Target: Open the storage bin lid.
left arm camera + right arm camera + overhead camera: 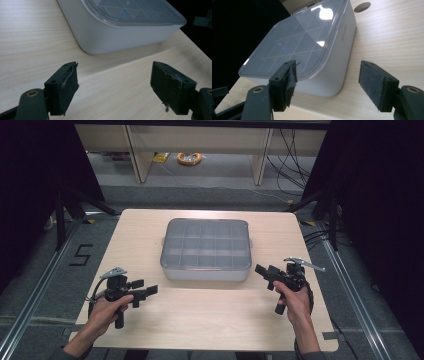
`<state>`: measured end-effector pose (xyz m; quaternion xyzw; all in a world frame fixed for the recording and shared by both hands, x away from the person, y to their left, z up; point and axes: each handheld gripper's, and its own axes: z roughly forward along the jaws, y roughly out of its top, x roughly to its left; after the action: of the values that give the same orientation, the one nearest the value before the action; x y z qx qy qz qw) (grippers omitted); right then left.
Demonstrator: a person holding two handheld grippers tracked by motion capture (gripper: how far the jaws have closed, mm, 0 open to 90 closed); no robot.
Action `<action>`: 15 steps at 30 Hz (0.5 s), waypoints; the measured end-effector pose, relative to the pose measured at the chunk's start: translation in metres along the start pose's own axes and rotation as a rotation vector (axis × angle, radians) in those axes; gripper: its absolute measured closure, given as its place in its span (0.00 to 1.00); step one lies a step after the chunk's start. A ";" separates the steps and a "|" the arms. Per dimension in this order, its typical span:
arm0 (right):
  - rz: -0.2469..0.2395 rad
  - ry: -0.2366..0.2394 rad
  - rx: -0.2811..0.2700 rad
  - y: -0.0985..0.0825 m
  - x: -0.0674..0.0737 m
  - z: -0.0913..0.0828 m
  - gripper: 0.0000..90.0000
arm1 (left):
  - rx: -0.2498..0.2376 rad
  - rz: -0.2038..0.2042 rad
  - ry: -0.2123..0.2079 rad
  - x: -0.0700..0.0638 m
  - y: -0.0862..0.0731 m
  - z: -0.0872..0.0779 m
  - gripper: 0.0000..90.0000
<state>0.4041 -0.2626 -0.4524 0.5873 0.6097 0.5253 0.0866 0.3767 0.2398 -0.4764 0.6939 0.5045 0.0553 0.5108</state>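
Note:
A grey plastic box (206, 251) with a clear lid and a grid of compartments sits in the middle of the wooden table (150, 315). My left gripper (145, 289) is held near the box's front left corner, open, nothing between its jaws. In the left gripper view the box (117, 37) lies ahead past the open pads (63, 90). My right gripper (263, 271) is held off the box's front right corner, open and empty. In the right gripper view the box (312, 57) stands close ahead, a small blue spot (285, 49) showing through its lid.
The table ends in dark floor on both sides, with metal rails (40, 285) running along them. A round hole (362, 6) is cut in the tabletop beyond the box. Shelving legs and cables (190, 159) lie on the floor behind the table.

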 end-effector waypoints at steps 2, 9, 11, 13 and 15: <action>-0.020 -0.003 0.000 0.003 -0.001 0.005 0.36 | -0.002 -0.002 -0.002 0.001 0.004 0.002 0.24; 0.021 0.008 0.019 0.013 -0.002 0.019 0.37 | 0.007 -0.027 -0.006 0.007 0.019 0.011 0.24; 0.034 0.008 0.017 0.020 0.000 0.027 0.37 | 0.001 -0.037 0.005 0.009 0.023 0.016 0.25; 0.047 0.004 0.017 0.026 -0.001 0.032 0.38 | 0.000 -0.056 -0.010 0.012 0.029 0.019 0.26; 0.049 -0.002 0.024 0.030 -0.003 0.038 0.38 | 0.002 -0.057 0.002 0.014 0.039 0.022 0.27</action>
<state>0.4513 -0.2519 -0.4477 0.6035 0.6012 0.5195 0.0671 0.4215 0.2378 -0.4634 0.6796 0.5247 0.0409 0.5110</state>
